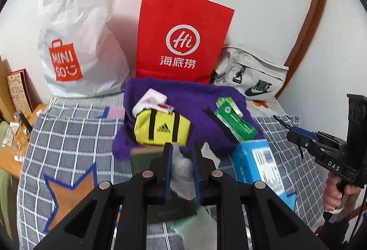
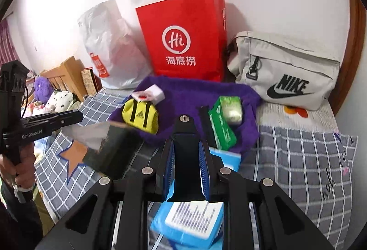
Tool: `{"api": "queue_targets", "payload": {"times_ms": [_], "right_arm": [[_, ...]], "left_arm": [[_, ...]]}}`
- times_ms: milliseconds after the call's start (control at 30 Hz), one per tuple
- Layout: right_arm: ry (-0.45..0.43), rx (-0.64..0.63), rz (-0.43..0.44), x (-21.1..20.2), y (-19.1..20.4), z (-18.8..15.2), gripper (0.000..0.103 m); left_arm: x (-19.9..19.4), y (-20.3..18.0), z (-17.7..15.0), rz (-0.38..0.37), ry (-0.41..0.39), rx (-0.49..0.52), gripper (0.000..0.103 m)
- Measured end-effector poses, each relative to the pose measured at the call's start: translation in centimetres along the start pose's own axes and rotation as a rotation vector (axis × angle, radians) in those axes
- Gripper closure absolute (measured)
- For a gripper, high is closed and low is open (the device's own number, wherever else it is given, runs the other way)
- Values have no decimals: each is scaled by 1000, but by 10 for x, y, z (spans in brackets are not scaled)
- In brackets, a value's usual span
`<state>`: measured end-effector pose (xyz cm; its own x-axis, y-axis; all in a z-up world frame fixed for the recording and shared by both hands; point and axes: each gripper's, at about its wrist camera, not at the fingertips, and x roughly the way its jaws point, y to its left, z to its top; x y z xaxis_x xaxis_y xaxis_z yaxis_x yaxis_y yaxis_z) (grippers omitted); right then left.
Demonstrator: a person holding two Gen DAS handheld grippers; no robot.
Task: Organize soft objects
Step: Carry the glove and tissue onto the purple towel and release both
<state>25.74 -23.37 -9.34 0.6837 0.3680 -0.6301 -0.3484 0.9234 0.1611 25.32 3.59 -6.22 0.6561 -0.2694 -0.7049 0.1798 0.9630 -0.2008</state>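
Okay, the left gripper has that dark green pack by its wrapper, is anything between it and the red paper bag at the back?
Yes. The purple towel lies before the red paper bag, carrying the yellow pouch and green packet. The pack in the left gripper must pass above them.

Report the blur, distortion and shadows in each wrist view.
Left wrist view: the tissue pack in the left gripper is motion-blurred; fisheye bends the wooden frame. Right wrist view: the blue box under the right gripper is smeared; the red Haidilao bag stays sharp, casting soft wall shadow.
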Motion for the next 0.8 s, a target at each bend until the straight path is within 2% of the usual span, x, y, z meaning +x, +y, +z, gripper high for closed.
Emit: {"api": "queue_targets", "payload": {"times_ms": [200,400,567,700,800], "right_arm": [[2,-21,19,35,-10,33,81],[23,-35,44,69,-22,52,81],[75,-21,68,103,-35,48,81],[107,5,117,122,-47,42,81],[127,1,122,132,-49,41,81]], "left_arm": [[23,-1,28,-6,-10,-2,87],[52,-4,55,3,-2,1,87],[79,-3,69,16,5,0,87],[97,2,76,-6,17,-34,87],[113,4,79,-18,31,-45,87]]}}
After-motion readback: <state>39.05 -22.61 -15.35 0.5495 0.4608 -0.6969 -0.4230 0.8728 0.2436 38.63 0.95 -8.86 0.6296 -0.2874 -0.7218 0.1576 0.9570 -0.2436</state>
